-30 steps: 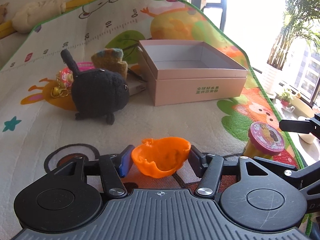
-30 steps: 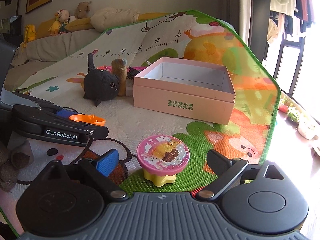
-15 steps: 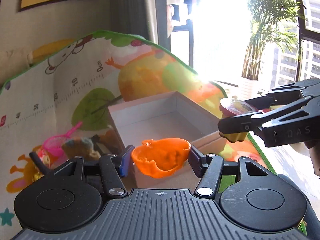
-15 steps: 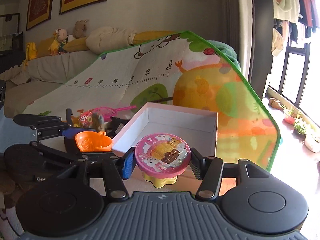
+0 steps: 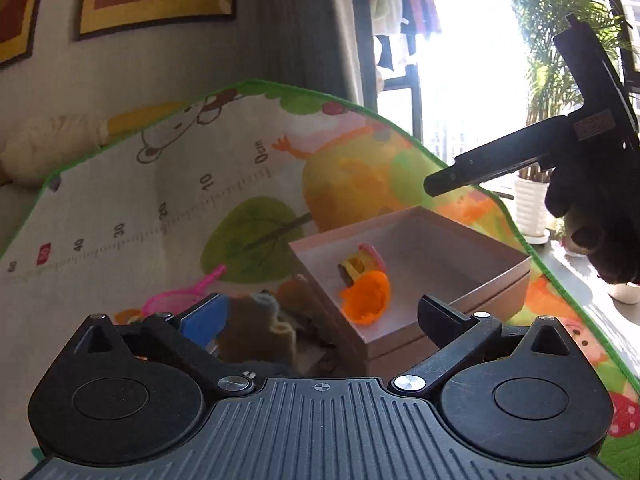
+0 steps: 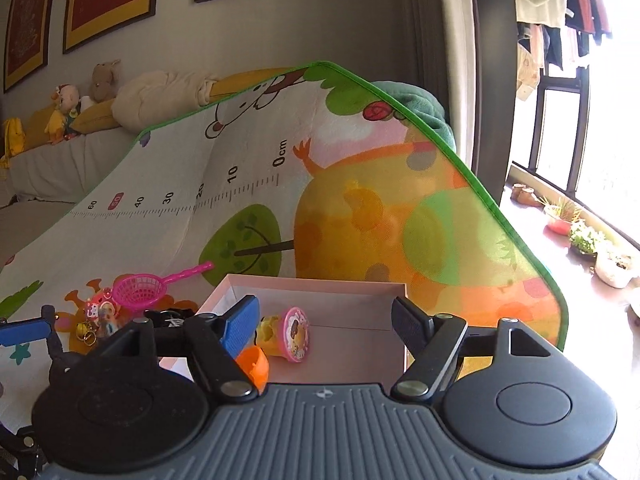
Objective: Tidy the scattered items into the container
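The pink box (image 5: 492, 292) (image 6: 320, 292) stands on the play mat. Inside it lie the orange cup (image 5: 366, 298) (image 6: 252, 366) on its side and the pink-lidded yellow tub (image 5: 362, 262) (image 6: 290, 334) tipped over next to it. My left gripper (image 5: 320, 316) is open and empty, just short of the box's near corner. My right gripper (image 6: 326, 320) is open and empty above the box; it also shows in the left wrist view (image 5: 480, 172), raised at the upper right.
Left of the box on the mat lie a pink toy net (image 6: 148, 286) (image 5: 180, 296), a small trinket with bells (image 6: 100, 314), a brown plush (image 5: 260, 328) and dark items. The mat (image 6: 360, 200) curves up against a sofa. A window with plants is at right.
Both grippers opened and let go of their toys. The orange cup and the pink-lidded tub now lie in the box. The right gripper rose above the box.
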The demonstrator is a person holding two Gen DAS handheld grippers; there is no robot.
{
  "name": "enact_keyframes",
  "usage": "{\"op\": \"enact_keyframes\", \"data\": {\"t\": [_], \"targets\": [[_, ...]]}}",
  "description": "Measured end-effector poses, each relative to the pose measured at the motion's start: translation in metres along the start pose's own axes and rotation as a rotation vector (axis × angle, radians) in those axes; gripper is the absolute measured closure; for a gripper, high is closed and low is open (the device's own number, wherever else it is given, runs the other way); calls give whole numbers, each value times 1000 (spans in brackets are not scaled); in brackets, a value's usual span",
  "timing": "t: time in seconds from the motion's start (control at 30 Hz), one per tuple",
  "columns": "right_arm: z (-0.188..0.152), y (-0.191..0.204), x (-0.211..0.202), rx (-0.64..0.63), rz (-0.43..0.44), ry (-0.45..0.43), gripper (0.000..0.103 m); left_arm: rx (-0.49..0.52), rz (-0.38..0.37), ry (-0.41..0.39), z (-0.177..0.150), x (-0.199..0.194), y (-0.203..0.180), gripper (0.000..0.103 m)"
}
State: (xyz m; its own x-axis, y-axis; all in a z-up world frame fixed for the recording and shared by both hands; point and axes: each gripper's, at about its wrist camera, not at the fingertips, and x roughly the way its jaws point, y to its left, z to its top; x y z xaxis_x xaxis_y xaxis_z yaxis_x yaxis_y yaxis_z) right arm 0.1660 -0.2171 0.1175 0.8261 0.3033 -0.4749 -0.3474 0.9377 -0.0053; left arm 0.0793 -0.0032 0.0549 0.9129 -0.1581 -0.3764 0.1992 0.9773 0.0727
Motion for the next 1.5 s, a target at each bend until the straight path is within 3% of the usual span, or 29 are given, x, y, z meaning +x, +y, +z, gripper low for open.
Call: {"op": "enact_keyframes", "data": {"t": [0.1,0.3,0.5,0.53,0.6,0.67,0.8,0.97,1.17,1.37,1.43,1.5], "targets": [[1,42,6,-79,67,25,29,-90,53,78,-20,5,21,0],[6,114,23,-143,203,113,35,-117,-1,89,-28,17,31,0],[-2,161,56,-229,210,153,38,-146,-22,73,-31,4,34,0],[-5,167,62,-253,201,150,42,-143,-23,75,-32,0,34,0],[-11,176,73,-291,180,164,59,-131,-16,84,-36,-8,35,0],[-15,178,75,-299,197,194,92,-116,-7,94,-40,-14,36,0],[-14,168,38,-285,216,131,94,-103,9,124,-47,-19,40,0],[0,128,-36,-148,260,52,94,-113,17,120,-44,-15,40,0],[-35,65,-79,156,323,157,94,-74,46,108,-33,7,27,0],[-115,2,-84,424,210,272,91,-54,53,154,-27,30,17,0],[-131,-6,-91,421,148,263,88,-60,68,165,-26,37,15,0],[-138,-8,-97,372,89,246,79,-68,82,173,-25,41,14,0]]}}
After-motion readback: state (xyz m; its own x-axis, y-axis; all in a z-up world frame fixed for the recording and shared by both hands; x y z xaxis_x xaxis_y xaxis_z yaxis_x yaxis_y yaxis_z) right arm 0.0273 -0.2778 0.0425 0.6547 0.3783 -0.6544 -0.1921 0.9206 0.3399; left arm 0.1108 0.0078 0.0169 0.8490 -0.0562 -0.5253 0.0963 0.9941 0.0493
